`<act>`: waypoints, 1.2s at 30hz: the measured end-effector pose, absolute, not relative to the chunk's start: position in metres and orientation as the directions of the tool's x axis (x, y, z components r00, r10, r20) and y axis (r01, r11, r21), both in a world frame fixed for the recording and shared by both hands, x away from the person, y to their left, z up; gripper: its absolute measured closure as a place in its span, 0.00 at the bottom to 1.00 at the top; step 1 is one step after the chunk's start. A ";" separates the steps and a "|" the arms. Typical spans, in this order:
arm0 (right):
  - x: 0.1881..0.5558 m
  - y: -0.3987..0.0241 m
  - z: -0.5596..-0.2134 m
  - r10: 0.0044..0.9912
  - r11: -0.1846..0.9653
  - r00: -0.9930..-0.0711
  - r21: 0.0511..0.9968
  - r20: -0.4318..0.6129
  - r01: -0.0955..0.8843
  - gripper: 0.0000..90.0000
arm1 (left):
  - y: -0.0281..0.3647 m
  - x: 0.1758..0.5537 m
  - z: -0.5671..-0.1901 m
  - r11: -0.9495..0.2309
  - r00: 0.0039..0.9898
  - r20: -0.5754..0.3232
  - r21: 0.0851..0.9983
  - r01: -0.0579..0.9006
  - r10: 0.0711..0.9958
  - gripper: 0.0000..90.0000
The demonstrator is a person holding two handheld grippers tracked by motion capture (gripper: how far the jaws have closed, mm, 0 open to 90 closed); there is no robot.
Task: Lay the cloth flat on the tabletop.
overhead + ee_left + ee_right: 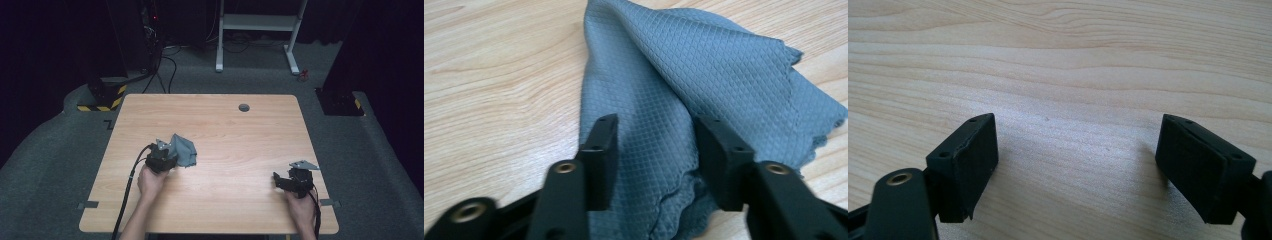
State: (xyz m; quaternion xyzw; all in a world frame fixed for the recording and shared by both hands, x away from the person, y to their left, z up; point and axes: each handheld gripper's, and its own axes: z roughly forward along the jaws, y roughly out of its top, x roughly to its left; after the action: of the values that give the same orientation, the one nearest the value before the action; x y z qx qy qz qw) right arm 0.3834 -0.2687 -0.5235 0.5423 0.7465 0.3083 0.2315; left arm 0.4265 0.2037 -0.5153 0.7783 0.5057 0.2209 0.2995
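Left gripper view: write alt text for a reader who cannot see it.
A crumpled grey-blue cloth with a diamond weave lies on a light wooden table. The left gripper straddles a raised fold of it, one black finger on each side, partly closed.

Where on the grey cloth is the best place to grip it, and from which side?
Probably the bunched ridge at the near end of the grey cloth, approached from the person's side as the left gripper is. There the fabric gathers into a raised fold between the jaws, which straddle it without yet visibly pinching; the far end spreads flatter on the table. The right gripper stands open over bare wood.
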 end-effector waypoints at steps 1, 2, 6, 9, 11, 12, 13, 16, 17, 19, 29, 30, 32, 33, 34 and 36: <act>0.383 -0.269 -0.523 0.952 0.222 -0.305 0.711 -0.011 0.667 0.19 | 0.204 0.426 -0.515 -0.309 0.391 0.041 0.690 0.655 0.920 0.65; 0.383 -0.269 -0.523 0.952 0.222 -0.306 0.712 -0.011 0.666 0.19 | 0.204 0.426 -0.515 -0.313 0.390 0.047 0.689 0.654 0.920 0.69; 0.383 -0.269 -0.523 0.952 0.222 -0.305 0.712 -0.011 0.666 0.19 | 0.206 0.425 -0.516 -0.320 0.380 0.074 0.699 0.639 0.922 0.85; 0.383 -0.269 -0.523 0.952 0.222 -0.305 0.712 -0.011 0.666 0.19 | 0.209 0.425 -0.516 -0.307 0.380 0.054 0.700 0.645 0.923 0.93; 0.383 -0.269 -0.523 0.952 0.222 -0.305 0.712 -0.011 0.666 0.19 | 0.211 0.425 -0.516 -0.291 0.383 0.030 0.707 0.644 0.923 0.95; 0.383 -0.269 -0.523 0.952 0.222 -0.305 0.712 -0.011 0.666 0.19 | 0.212 0.424 -0.516 -0.287 0.388 0.021 0.712 0.641 0.921 0.95; 0.383 -0.269 -0.523 0.952 0.222 -0.306 0.712 -0.011 0.666 0.19 | 0.212 0.424 -0.517 -0.278 0.389 0.009 0.716 0.641 0.921 0.96; 0.383 -0.269 -0.523 0.952 0.222 -0.306 0.712 -0.011 0.666 0.19 | 0.211 0.421 -0.517 -0.274 0.401 -0.006 0.721 0.636 0.916 0.96; 0.383 -0.269 -0.523 0.952 0.222 -0.305 0.712 -0.011 0.666 0.19 | 0.209 0.420 -0.517 -0.283 0.413 -0.003 0.723 0.630 0.911 0.96; 0.383 -0.269 -0.523 0.952 0.222 -0.306 0.712 -0.012 0.666 0.19 | 0.207 0.419 -0.516 -0.280 0.421 -0.014 0.727 0.627 0.907 0.96; 0.383 -0.269 -0.523 0.952 0.223 -0.305 0.712 -0.012 0.666 0.19 | 0.196 0.419 -0.515 -0.253 0.454 -0.073 0.747 0.615 0.888 0.96; 0.383 -0.269 -0.523 0.952 0.222 -0.305 0.712 -0.012 0.666 0.19 | 0.194 0.419 -0.515 -0.256 0.458 -0.073 0.747 0.614 0.886 0.96; 0.383 -0.269 -0.523 0.952 0.222 -0.305 0.712 -0.012 0.666 0.19 | 0.191 0.420 -0.513 -0.262 0.470 -0.074 0.749 0.608 0.879 0.96; 0.383 -0.269 -0.523 0.952 0.223 -0.306 0.712 -0.012 0.666 0.19 | 0.189 0.420 -0.512 -0.266 0.477 -0.076 0.749 0.607 0.876 0.96; 0.383 -0.269 -0.523 0.952 0.222 -0.305 0.712 -0.012 0.666 0.19 | 0.187 0.419 -0.512 -0.268 0.480 -0.075 0.749 0.605 0.874 0.96; 0.383 -0.269 -0.523 0.952 0.223 -0.305 0.712 -0.012 0.666 0.19 | 0.182 0.419 -0.510 -0.273 0.492 -0.077 0.753 0.599 0.867 0.96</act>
State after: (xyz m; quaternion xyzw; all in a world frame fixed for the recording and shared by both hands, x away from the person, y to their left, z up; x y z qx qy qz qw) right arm 0.3835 -0.2687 -0.5235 0.5418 0.7467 0.3085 0.2317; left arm 0.4194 0.1819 -0.5103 0.7776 0.4714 0.1784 0.3759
